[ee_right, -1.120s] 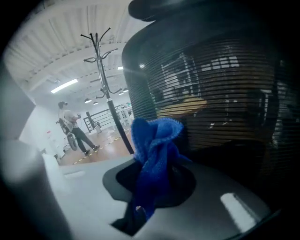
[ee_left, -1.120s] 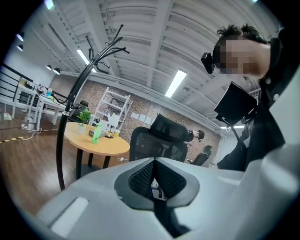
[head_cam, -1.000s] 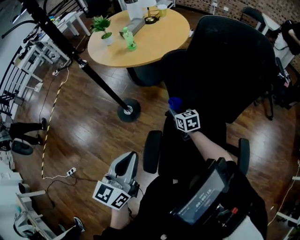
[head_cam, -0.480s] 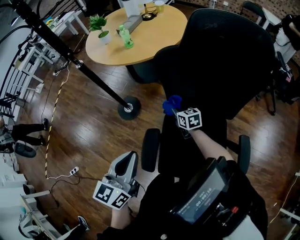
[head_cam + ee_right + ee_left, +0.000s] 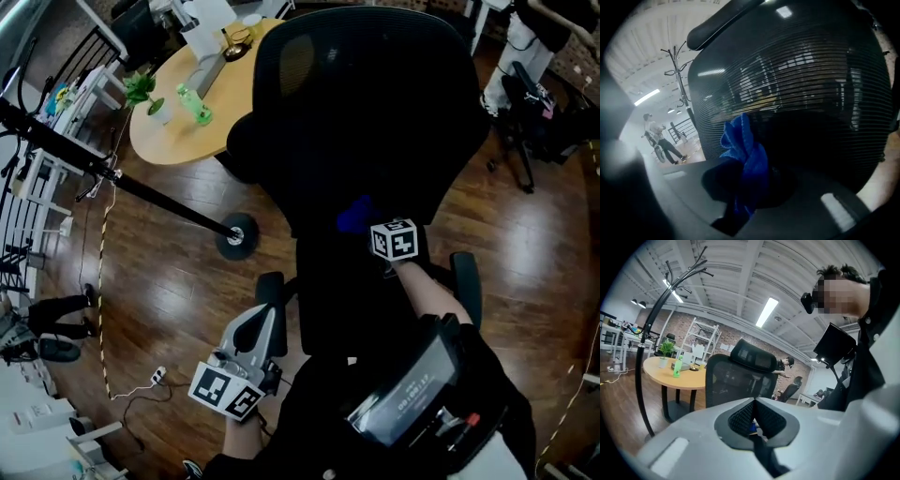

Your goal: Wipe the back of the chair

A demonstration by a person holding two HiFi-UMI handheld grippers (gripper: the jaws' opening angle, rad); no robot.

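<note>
A black mesh office chair point(image 5: 366, 112) stands right in front of me with its back point(image 5: 797, 93) toward me. My right gripper point(image 5: 367, 223) is shut on a blue cloth point(image 5: 354, 214), which rests against the lower part of the mesh back. In the right gripper view the blue cloth point(image 5: 745, 159) bunches up between the jaws, touching the mesh. My left gripper point(image 5: 246, 349) hangs low at my left side, shut with nothing in it. In the left gripper view the chair point(image 5: 736, 380) shows beyond the jaws.
A round wooden table point(image 5: 197, 94) with a green bottle point(image 5: 195, 105) and a small plant point(image 5: 145, 92) stands behind the chair at the left. A coat stand's base point(image 5: 234, 234) rests on the wooden floor beside the chair. Another chair point(image 5: 525, 103) is at the right.
The right gripper with the blue cloth has moved right, onto the lower chair back. The head view has swung, so the chair now fills the centre. The left gripper has stayed put.
</note>
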